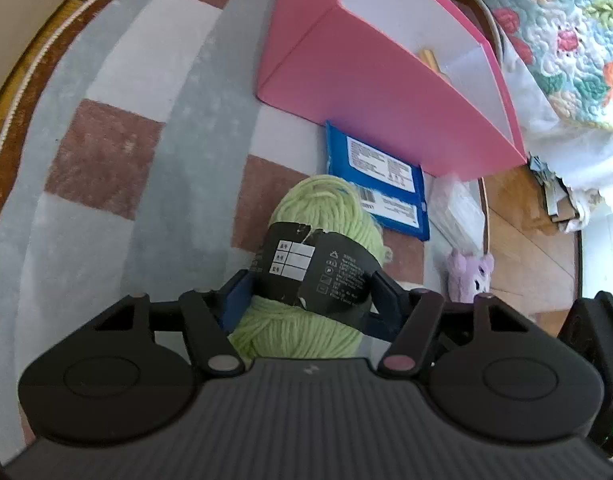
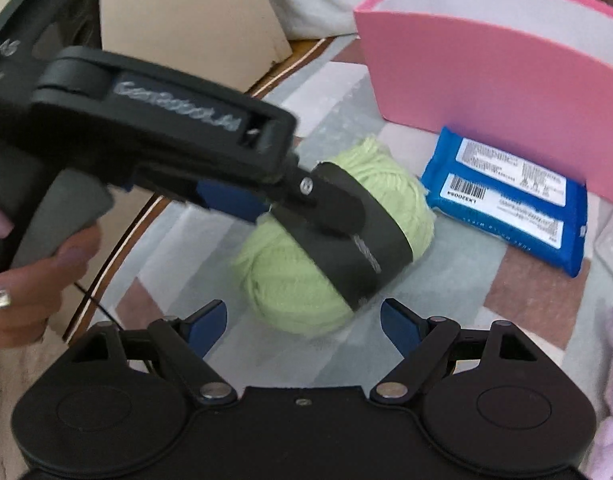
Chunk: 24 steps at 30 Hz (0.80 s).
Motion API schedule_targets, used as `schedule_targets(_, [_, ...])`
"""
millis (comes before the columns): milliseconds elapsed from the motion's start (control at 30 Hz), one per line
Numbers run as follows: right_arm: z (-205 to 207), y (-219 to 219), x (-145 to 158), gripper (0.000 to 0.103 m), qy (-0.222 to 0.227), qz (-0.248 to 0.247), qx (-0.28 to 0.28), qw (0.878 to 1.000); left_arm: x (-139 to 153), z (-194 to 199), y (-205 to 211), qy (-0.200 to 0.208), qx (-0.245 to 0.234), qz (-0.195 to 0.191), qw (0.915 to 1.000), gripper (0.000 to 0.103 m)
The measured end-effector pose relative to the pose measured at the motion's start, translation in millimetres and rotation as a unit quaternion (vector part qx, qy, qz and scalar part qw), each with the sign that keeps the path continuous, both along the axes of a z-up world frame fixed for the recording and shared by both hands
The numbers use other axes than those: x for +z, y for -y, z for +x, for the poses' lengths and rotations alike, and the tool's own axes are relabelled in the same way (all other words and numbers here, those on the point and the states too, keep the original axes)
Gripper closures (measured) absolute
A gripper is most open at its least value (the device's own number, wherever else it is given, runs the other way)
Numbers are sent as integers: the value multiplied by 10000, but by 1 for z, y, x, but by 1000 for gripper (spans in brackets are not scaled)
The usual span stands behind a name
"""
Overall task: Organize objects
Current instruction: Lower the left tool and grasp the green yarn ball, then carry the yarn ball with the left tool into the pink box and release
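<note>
Left tool tilted down (astride yarn)

We see soft, even daylight and faint shadows. Around the pink box straight edges bow with fisheye distortion, and left of it the left tool smears with motion blur.

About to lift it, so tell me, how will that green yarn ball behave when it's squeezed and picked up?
The green yarn ball looks soft, so it likely compresses. Probably light for its size. Its paper band, already torn, may slip or rip.
</note>
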State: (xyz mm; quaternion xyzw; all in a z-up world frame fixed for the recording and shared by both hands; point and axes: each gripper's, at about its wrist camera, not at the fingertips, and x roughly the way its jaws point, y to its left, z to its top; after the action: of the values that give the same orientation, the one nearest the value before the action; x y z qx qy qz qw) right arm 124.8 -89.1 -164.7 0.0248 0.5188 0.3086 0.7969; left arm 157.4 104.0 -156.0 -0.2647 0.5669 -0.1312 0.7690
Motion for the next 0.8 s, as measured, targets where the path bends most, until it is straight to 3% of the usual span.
schedule_targets(200, [8, 1, -9, 16, -47, 116, -223, 9997, -3, -5, 2, -45, 186, -138, 9997, 42])
schedule_targets(367, [0, 4, -5, 30, 172, 120, -193, 9996, 8, -15, 11, 73, 204, -49, 9998, 46])
schedule_targets(533, [-17, 12, 15, 33, 620, -50, 33, 9981, 34, -31, 26, 334, 120, 34, 9994, 46])
schedule_targets(800, [-33, 38, 65, 33, 853, -76, 256, 9960, 88, -50, 51, 779, -37, 31, 9970, 46])
